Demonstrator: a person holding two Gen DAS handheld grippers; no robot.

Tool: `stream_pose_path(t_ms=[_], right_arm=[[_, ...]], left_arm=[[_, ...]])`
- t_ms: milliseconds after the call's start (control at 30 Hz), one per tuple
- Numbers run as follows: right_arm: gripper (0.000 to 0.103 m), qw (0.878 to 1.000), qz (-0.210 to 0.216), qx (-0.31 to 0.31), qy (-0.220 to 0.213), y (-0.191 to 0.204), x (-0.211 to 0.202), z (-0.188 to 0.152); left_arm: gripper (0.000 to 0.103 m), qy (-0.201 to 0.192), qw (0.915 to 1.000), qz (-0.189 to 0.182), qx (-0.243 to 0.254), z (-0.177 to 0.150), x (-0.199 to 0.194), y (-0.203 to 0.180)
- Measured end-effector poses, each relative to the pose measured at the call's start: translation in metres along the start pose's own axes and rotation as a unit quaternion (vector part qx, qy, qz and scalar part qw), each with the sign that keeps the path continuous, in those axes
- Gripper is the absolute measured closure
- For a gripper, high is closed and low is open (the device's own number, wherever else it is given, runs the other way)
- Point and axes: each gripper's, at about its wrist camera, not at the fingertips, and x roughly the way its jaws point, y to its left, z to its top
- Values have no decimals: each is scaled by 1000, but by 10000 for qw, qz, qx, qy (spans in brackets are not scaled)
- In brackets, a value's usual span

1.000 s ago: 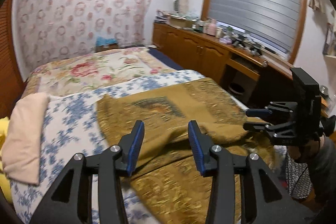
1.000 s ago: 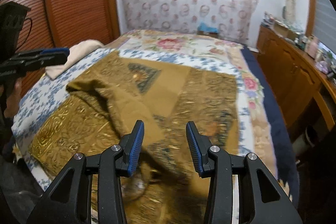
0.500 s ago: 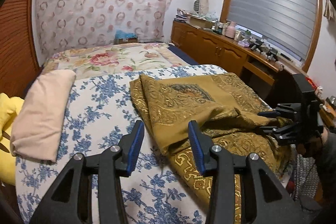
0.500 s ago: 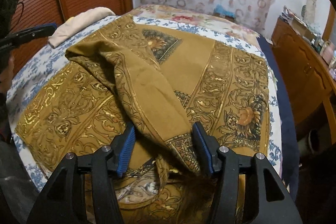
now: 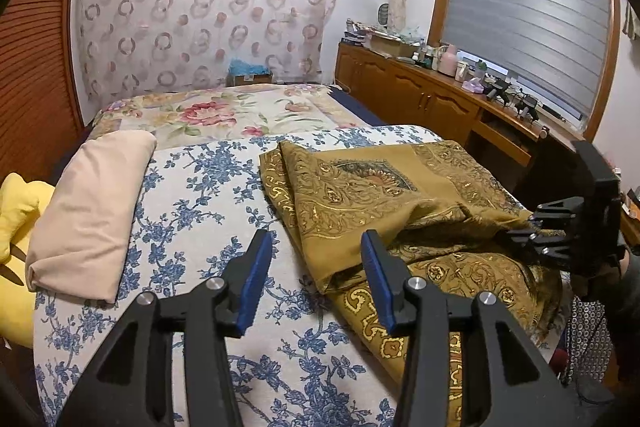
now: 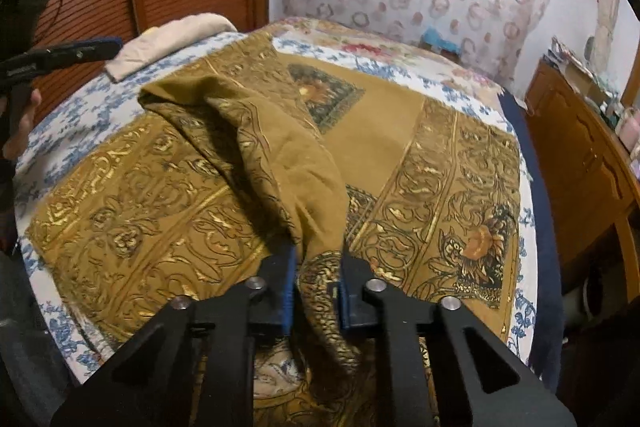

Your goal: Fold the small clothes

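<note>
While the scarf (image 6: 384, 131) lay spread on the bed (image 5: 192, 195), partly folded over itself, the right gripper (image 6: 316, 271) had just closed and pinched its bunched corner. The left gripper (image 5: 316, 267) hung unclenched, gripping nothing, beside the scarf's edge.

Mustard scarf (image 6: 372, 131): soft woven cloth, matt ground, shiny gold-thread paisley, frayed fringe at its near edge. Under the scarf, bedsheet (image 5: 208, 187): matt cotton-like cloth, blue floral print. Left of the scarf, beige pillow (image 5: 88, 211): smooth matt fabric. Left gripper (image 5: 316, 279) and right gripper (image 6: 316, 281): matt black plastic, blue rubbery pads, bright metal pins. Right of the scarf, cabinet (image 5: 420, 99): glossy varnished wood.
</note>
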Motion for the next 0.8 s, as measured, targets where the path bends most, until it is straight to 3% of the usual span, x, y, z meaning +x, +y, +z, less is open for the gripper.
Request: stream_pose_path(t_ms=[433,633,800], right_arm=[[97,9948,-35,227,-996,-1,-66,20],[97,9934,-386,333,-1030,-12,-84,11],[97,9929,-731,568,-747,-33,-80,-14]], left_arm=[[58,-21,10000,1,71,-1,-2,-2],[58,-44,9999,-53,96,-1,-3,-7],[58,-52,9997,-105,212,-3,-3,-19]])
